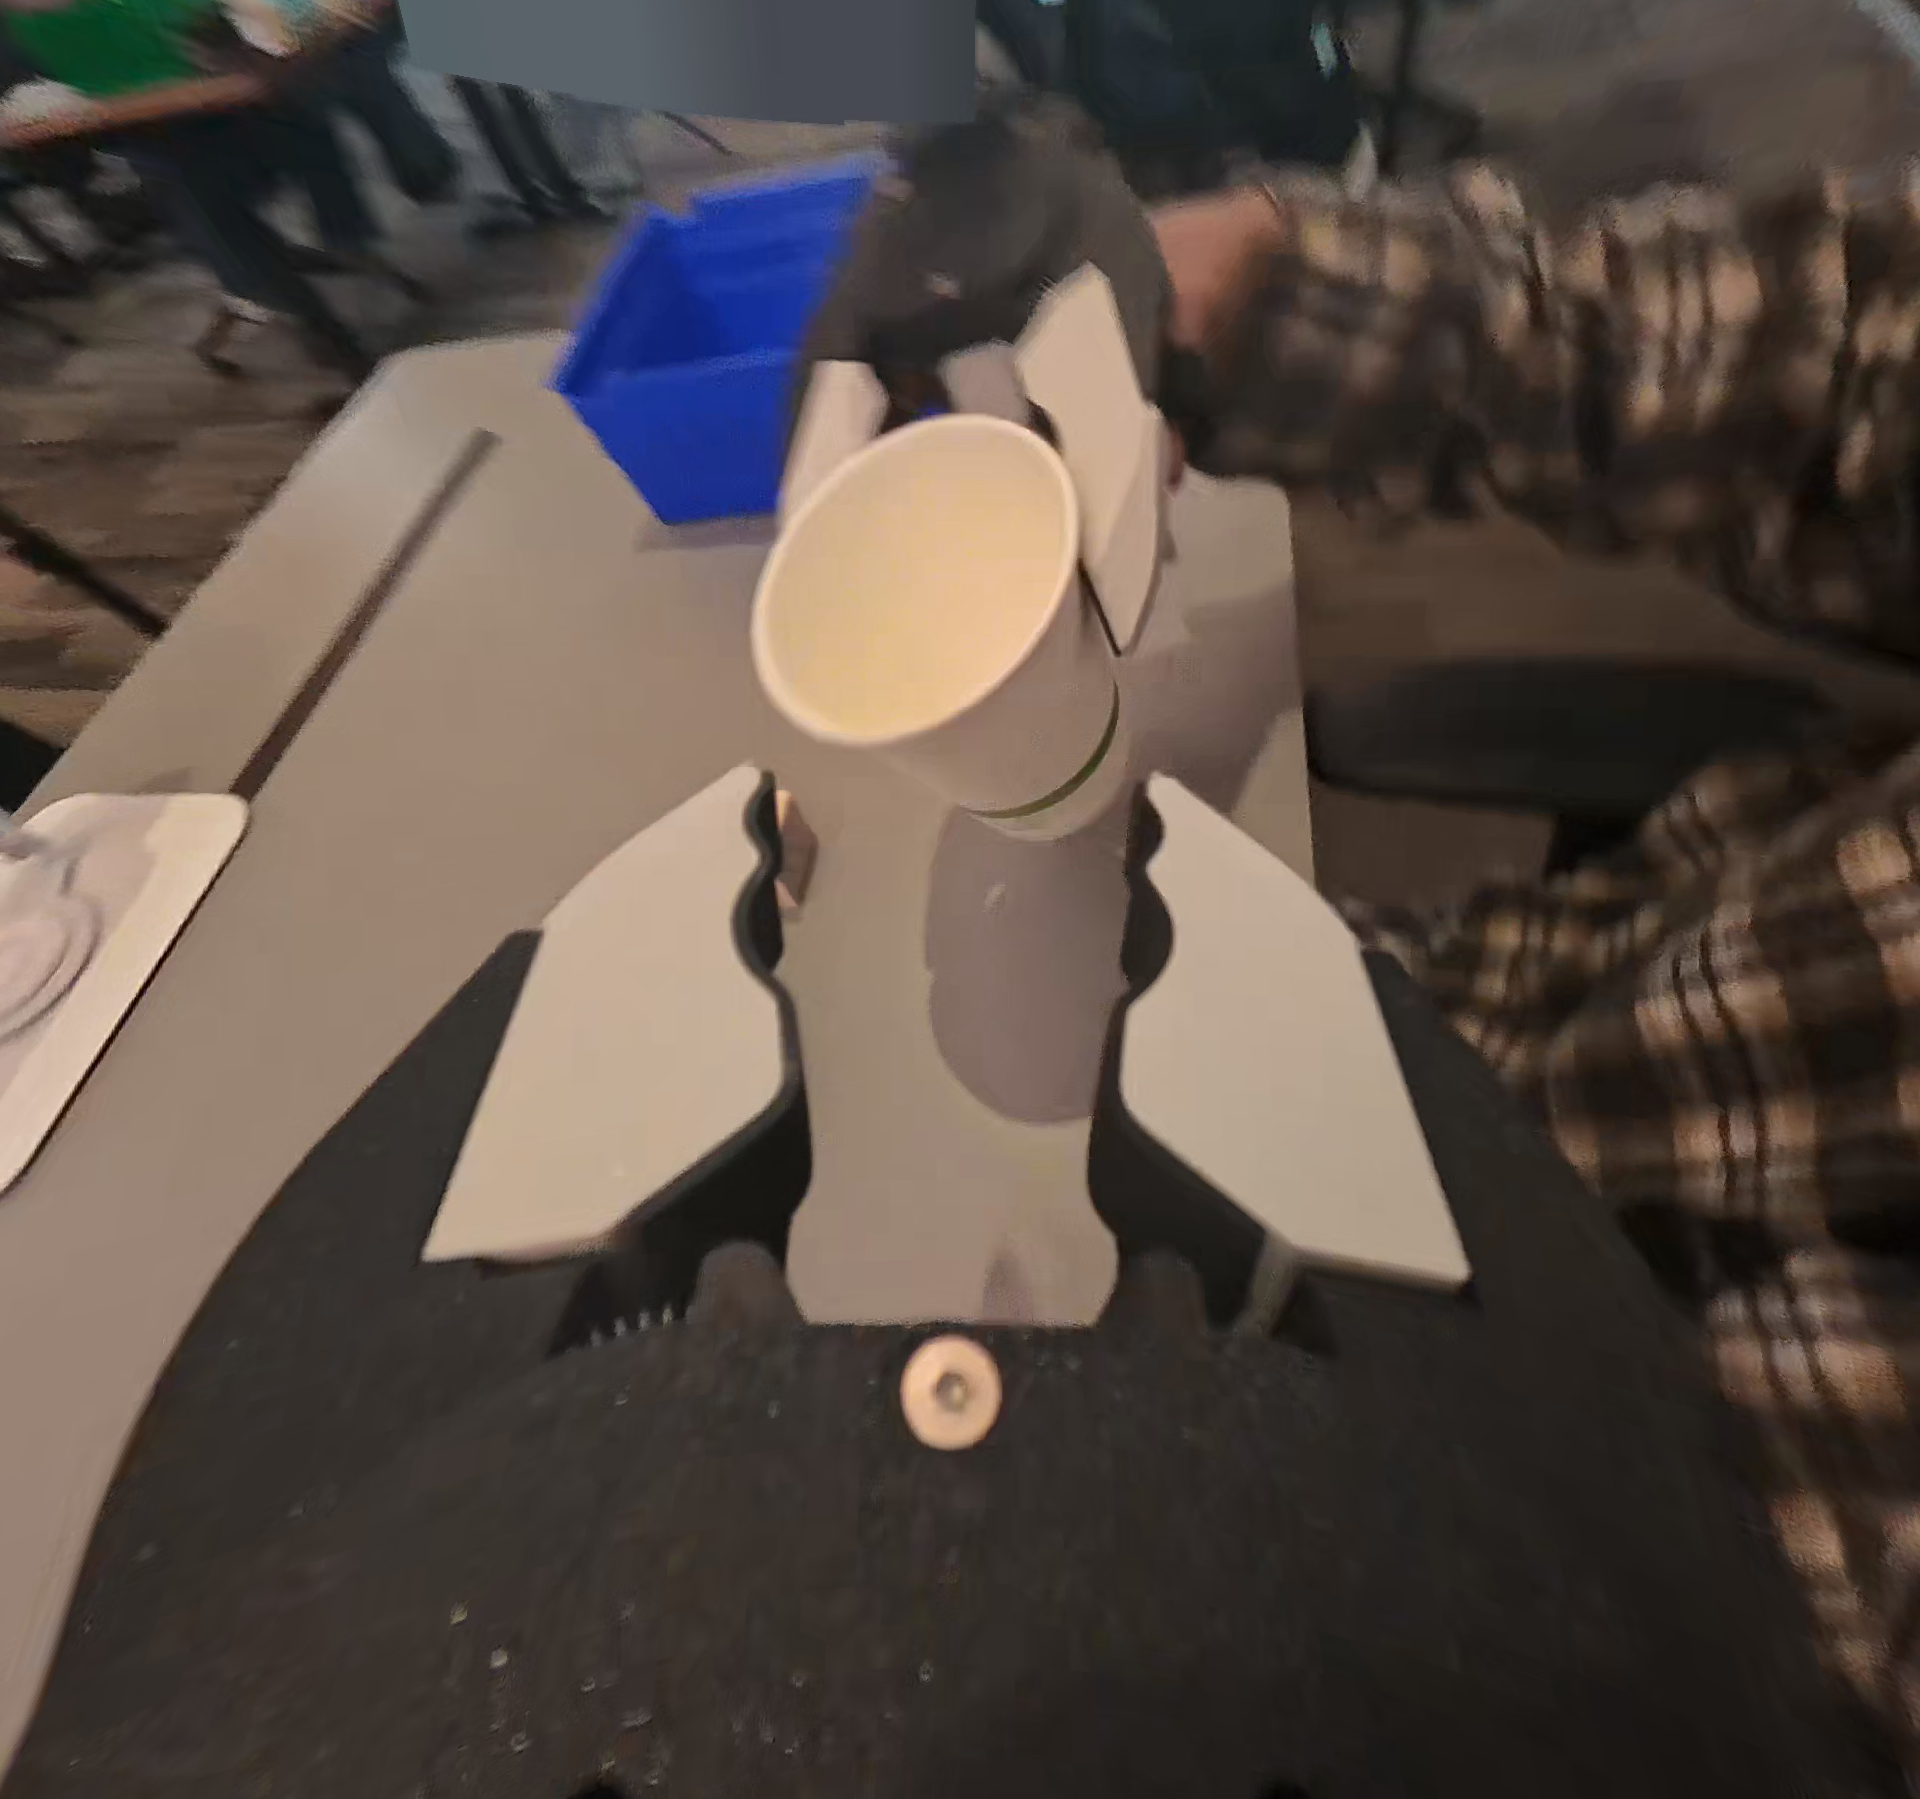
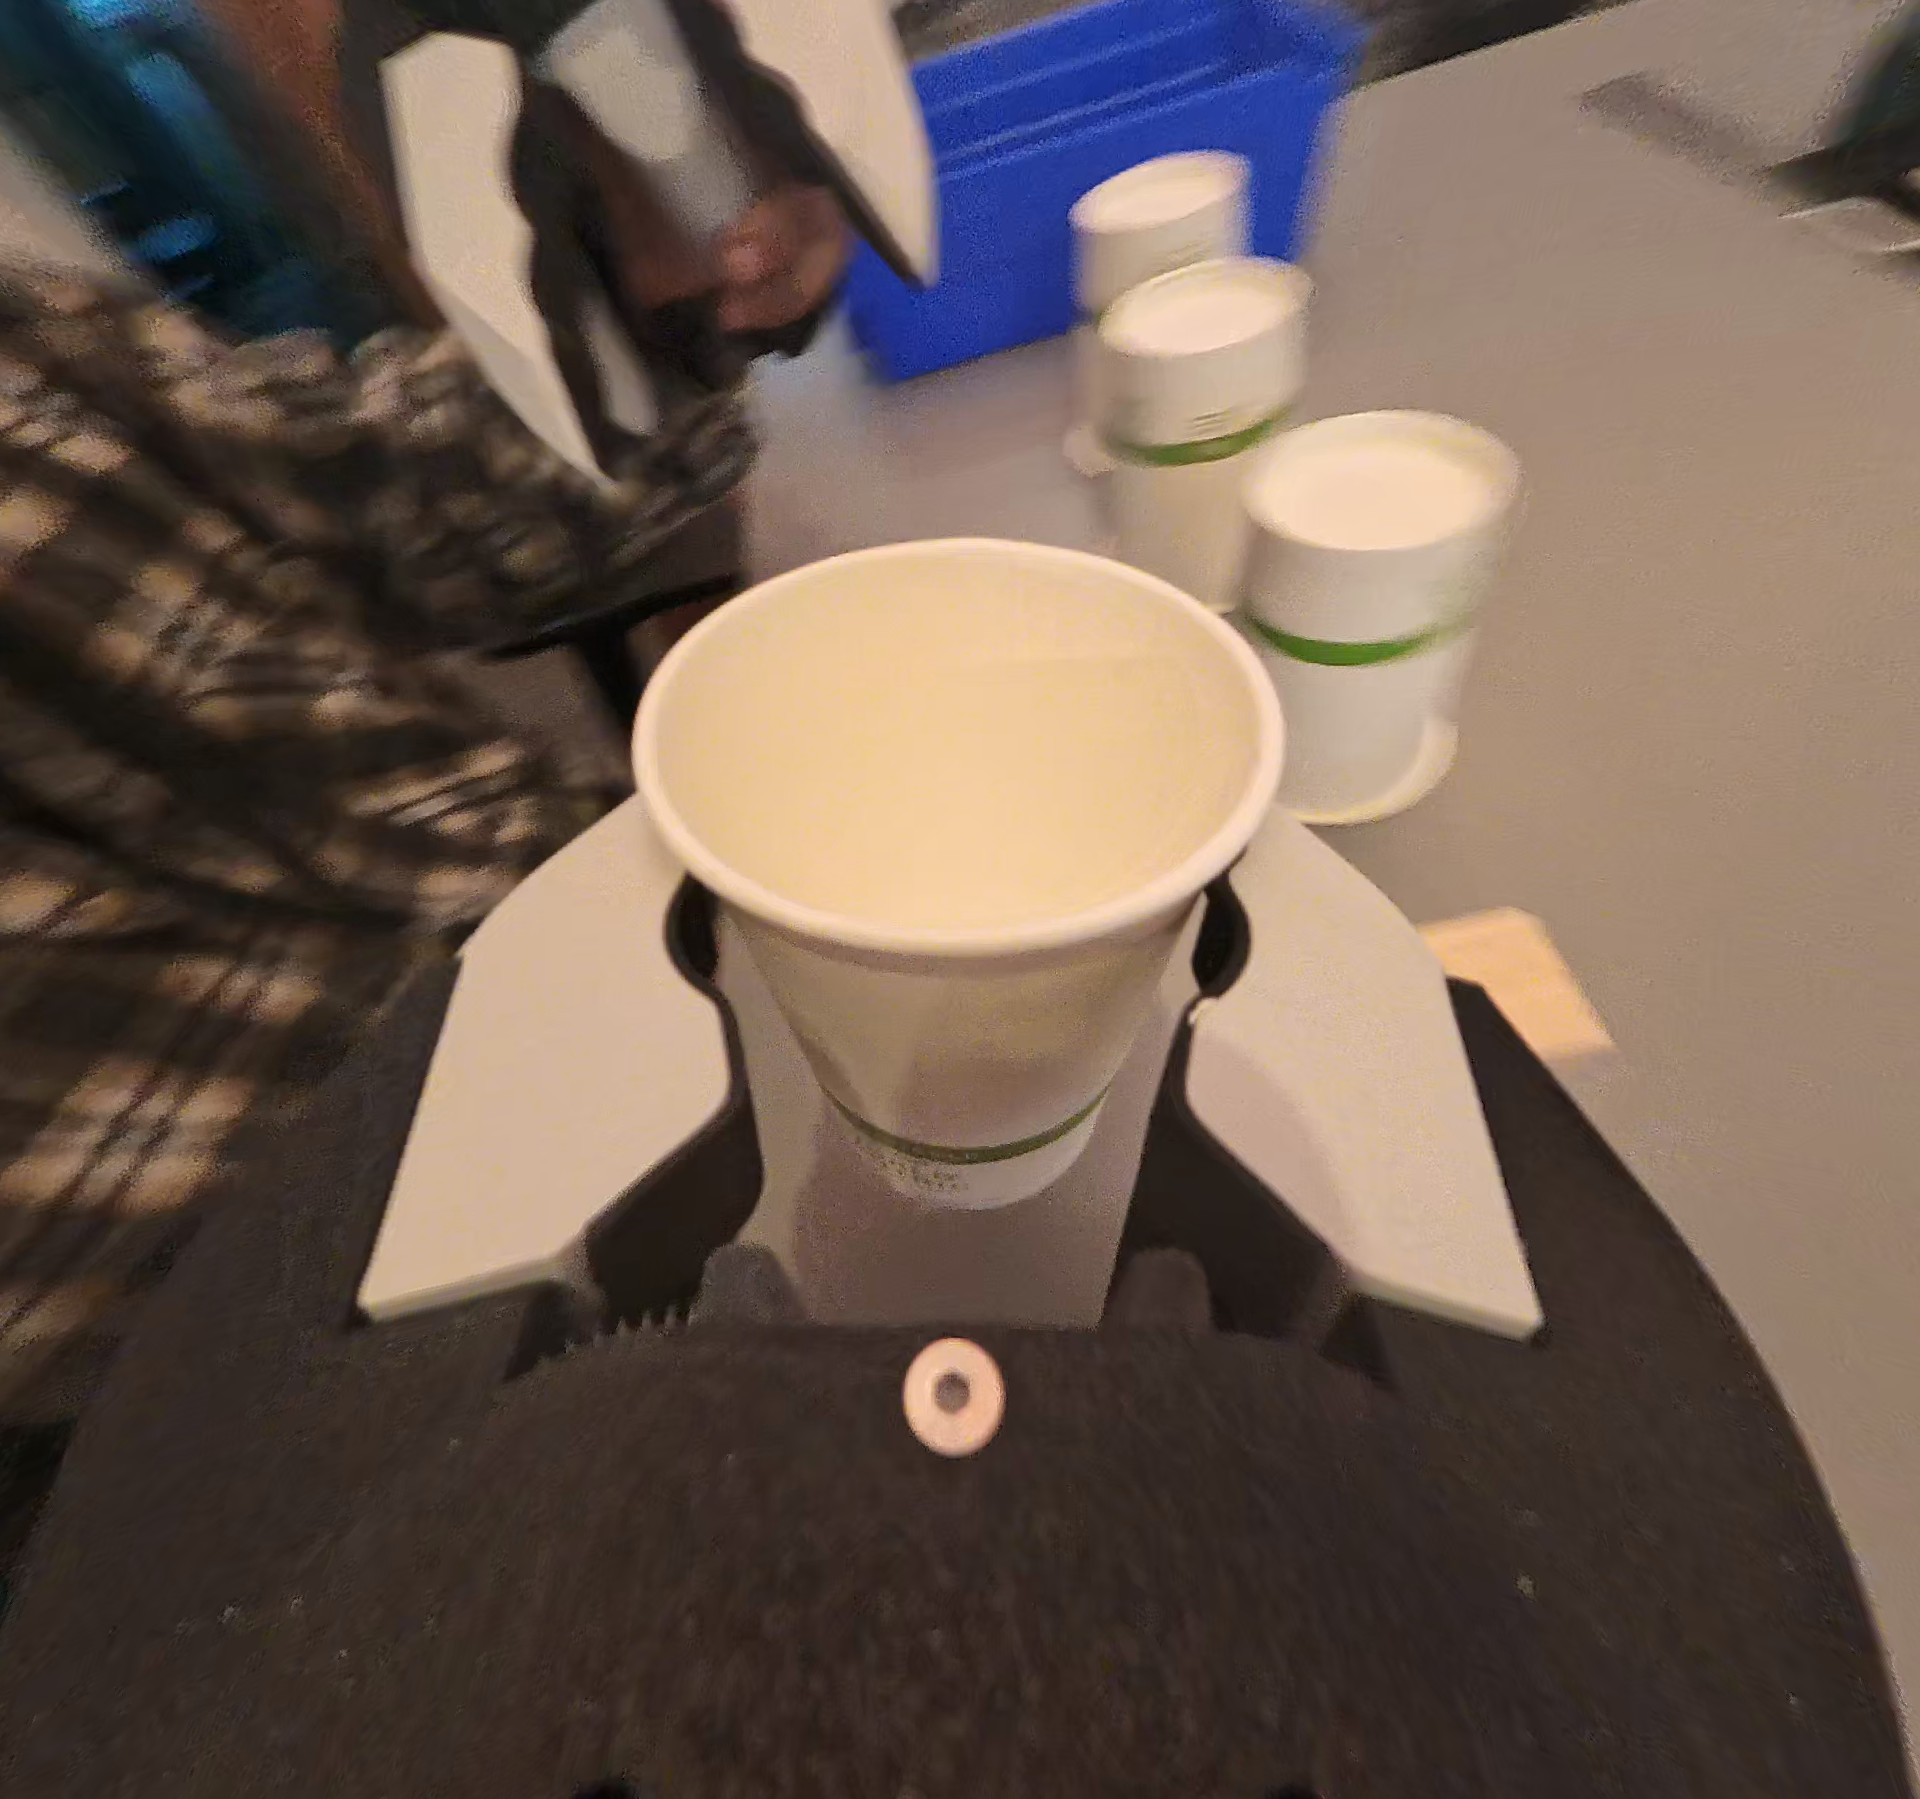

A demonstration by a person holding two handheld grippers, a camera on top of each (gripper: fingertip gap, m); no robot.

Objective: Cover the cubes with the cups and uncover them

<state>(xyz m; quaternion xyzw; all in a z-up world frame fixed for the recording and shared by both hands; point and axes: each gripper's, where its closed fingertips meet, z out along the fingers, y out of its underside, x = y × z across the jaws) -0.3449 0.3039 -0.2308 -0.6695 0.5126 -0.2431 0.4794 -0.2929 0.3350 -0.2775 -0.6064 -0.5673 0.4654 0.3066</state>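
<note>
While the left claw (image 1: pixel 951 876) hangs above the grey desk (image 1: pixel 540 669), its jaws stand wide apart with nothing between them. Beyond its tips, the right claw (image 1: pixel 987 461) grips a white paper cup (image 1: pixel 925 606) with a green band, tilted so its open mouth faces the camera, lifted off the desk. A small wooden cube (image 1: pixel 798 861) peeks out just inside the left finger's tip, on the desk. A blue bin (image 1: pixel 686 378) sits towards the far edge of the desk, and a white mat (image 1: pixel 125 918) lies at the left edge. A plaid sleeve (image 1: pixel 1610 378) fills the right side.

Seen from the right wrist, the right claw (image 2: pixel 951 928) is closed partway on the cup (image 2: pixel 956 762), its fingers pressing the cup's sides below the rim. The left claw (image 2: pixel 748 378) hovers open at upper left. Three upside-down cups (image 2: pixel 1361 617) stand in a row on the desk (image 2: pixel 1662 399), running towards the blue bin (image 2: pixel 1101 139). A wooden cube (image 2: pixel 1517 980) lies just beside the right finger.
</note>
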